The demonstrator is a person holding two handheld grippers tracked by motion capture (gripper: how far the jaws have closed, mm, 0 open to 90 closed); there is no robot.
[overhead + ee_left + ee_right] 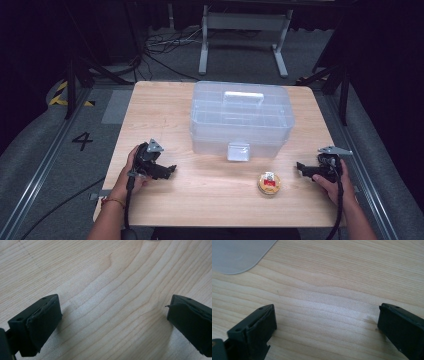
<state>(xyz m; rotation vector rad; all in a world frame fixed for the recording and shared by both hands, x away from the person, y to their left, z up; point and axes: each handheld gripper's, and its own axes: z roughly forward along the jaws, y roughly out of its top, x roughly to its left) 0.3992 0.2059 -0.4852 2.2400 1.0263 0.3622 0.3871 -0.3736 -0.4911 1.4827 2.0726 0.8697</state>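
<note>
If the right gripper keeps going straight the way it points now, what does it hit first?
Likely the small round tin: the right gripper points left across the table, its fingers open and empty. Depth is unclear, so it might pass just behind the tin.

A clear plastic box (241,120) with a white handle on its shut lid and a front latch stands upright. A small round tin (269,183), tan-rimmed with a red and white top, lies flat just before the box, slightly right of its latch
</note>
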